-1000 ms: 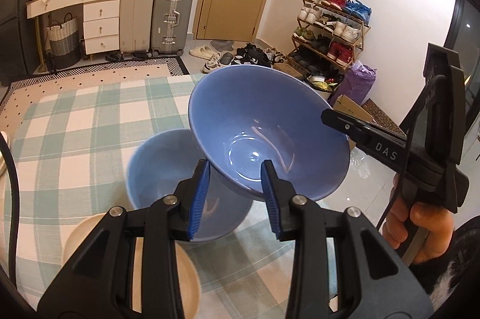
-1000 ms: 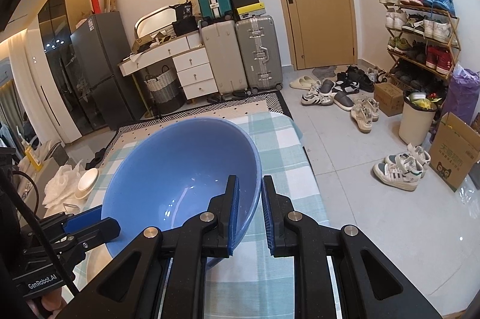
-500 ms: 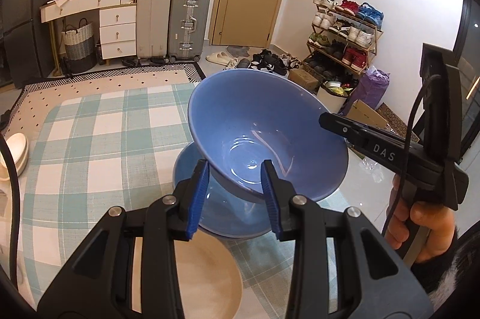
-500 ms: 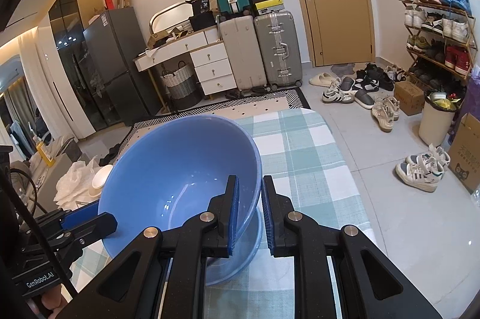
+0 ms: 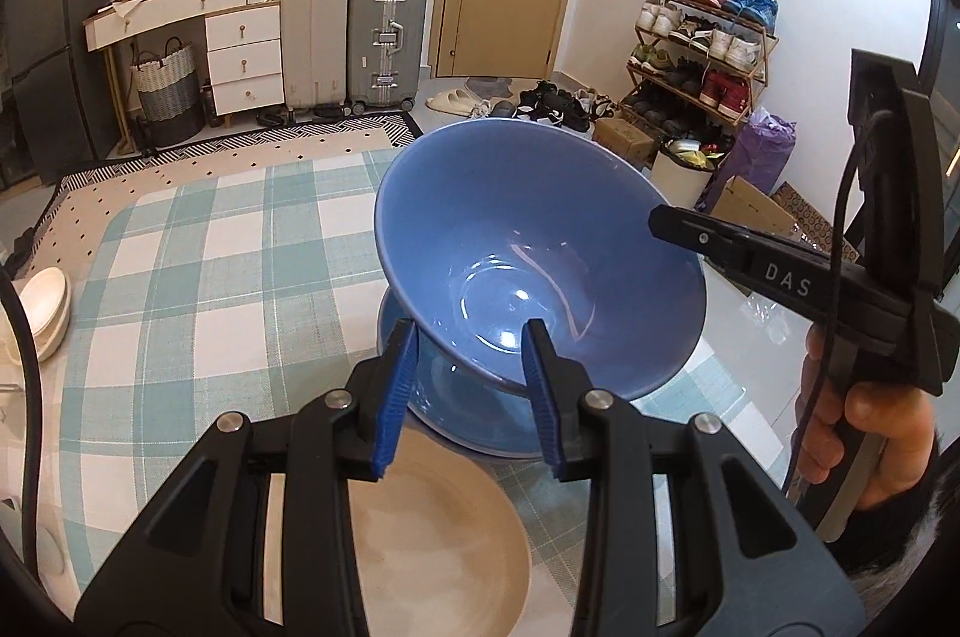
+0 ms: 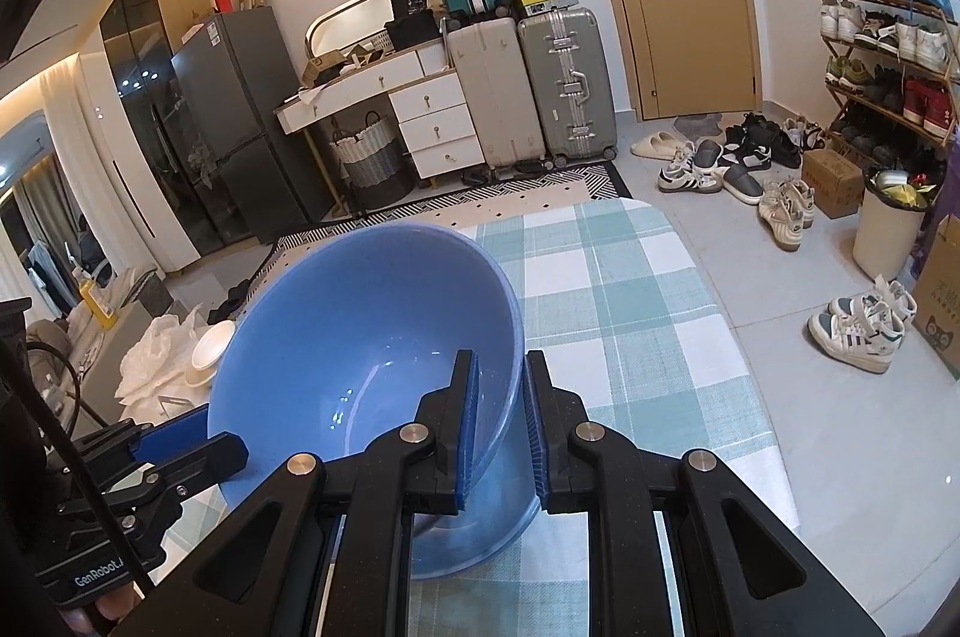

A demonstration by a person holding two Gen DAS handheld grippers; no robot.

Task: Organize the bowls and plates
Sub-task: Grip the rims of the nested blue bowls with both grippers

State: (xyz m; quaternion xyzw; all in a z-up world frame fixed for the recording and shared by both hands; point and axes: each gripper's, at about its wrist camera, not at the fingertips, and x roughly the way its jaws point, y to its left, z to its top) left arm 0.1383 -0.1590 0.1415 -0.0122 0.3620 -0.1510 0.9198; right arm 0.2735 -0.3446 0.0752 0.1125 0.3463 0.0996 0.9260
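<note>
The right gripper (image 6: 498,433) is clamped on the rim of a blue bowl (image 5: 540,253), holding it tilted just above a second blue bowl (image 5: 456,409) on the checked tablecloth (image 5: 198,265). The left gripper (image 5: 465,397), partly open and holding nothing, straddles the second bowl's near edge, above a tan plate (image 5: 432,547).

The upper blue bowl (image 5: 540,265) hid most of the lower bowl (image 5: 456,415); the left gripper (image 5: 468,397) covered the beige plate's (image 5: 444,535) near side.
</note>
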